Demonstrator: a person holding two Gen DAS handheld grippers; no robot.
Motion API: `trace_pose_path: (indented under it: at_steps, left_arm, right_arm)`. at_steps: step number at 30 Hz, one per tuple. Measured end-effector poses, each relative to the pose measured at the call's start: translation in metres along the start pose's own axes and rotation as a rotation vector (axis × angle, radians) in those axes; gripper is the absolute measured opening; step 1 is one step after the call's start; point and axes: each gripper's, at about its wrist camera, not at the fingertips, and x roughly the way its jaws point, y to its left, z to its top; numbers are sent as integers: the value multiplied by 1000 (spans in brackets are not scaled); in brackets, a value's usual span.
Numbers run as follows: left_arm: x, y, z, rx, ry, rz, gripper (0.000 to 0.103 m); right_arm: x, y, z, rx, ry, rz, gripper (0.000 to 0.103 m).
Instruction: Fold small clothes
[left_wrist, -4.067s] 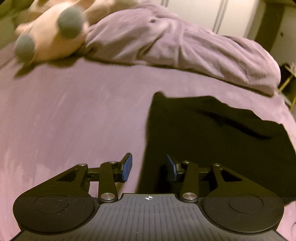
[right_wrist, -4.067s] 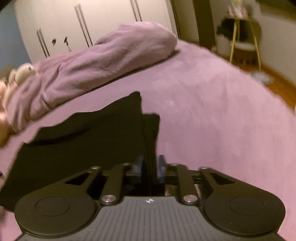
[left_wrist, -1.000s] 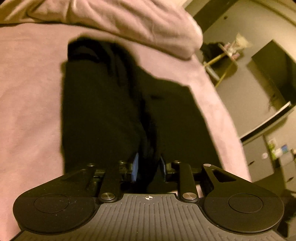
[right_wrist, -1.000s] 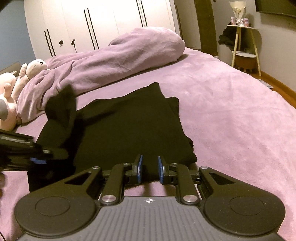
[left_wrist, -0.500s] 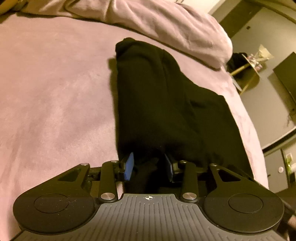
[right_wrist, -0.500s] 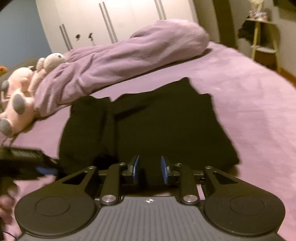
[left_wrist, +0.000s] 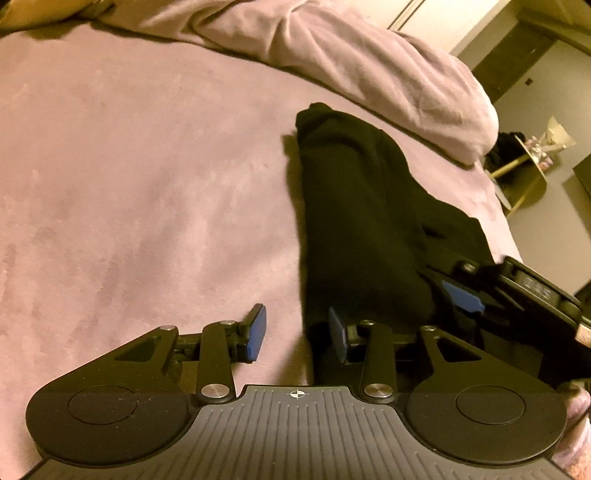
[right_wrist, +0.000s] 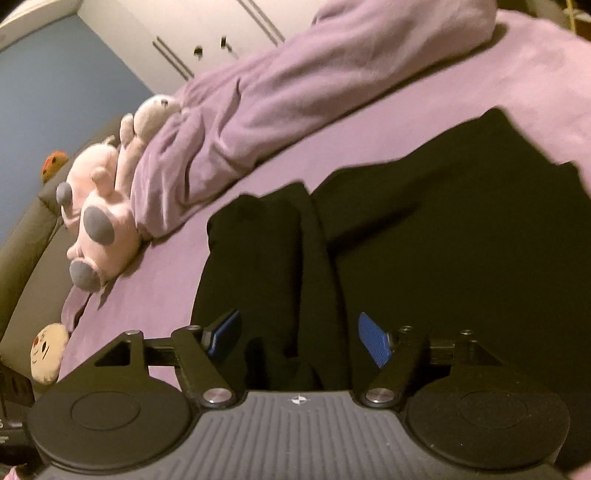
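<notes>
On the bed (left_wrist: 147, 166), the garment (left_wrist: 351, 229) lies part-folded, 1 side flap over; both jaws open and empty, the right gripper (right_wrist: 299, 338) widening, the left gripper (left_wrist: 297, 334) at its edge.

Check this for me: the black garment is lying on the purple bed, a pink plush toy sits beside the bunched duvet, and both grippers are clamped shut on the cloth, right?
Not quite. Both grippers are open: the left gripper in the left wrist view, and the right gripper, jaws opening, in the right wrist view. The garment lies on the bed, the plush toy beside the duvet.

left wrist: low over bed (left_wrist: 147, 166) | right wrist: same | shared: black garment (left_wrist: 351, 229)
</notes>
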Motion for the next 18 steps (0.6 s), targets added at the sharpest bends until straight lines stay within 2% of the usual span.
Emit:
trace_pose_path:
  at_steps: [3,4,6,8,9,10,11,15,18]
  left_arm:
    - [2,-1,0,3,0,2,43]
    - [1,0,0,1,-3,3,43]
    - [2,1,0,-5,-1,2,43]
    - [2,1,2,-7,-6,7,43]
    - [2,0,2,-7,-10,12,43]
    - [1,0,3,-7,-13,14,43]
    - [1,-2,4,-5,-17,14,43]
    - [-1,-9,7,6,-25,0,43]
    - [1,-18,7,19,-33,-21,44]
  right_arm:
    - [15,6,3,-27,12,1,65]
    - [19,8,4,-29,17,3,56]
    - [26,12,3,-37,30,19,47]
    - [29,17,1,-73,33,25,28]
    - [30,21,-1,-97,28,15,23]
    - [29,24,-2,-121,17,-1,14]
    - [28,27,-3,-144,5,-13,10]
    - [3,39,-4,-228,-96,-105,8]
    - [-32,32,-9,-225,-207,-187,8]
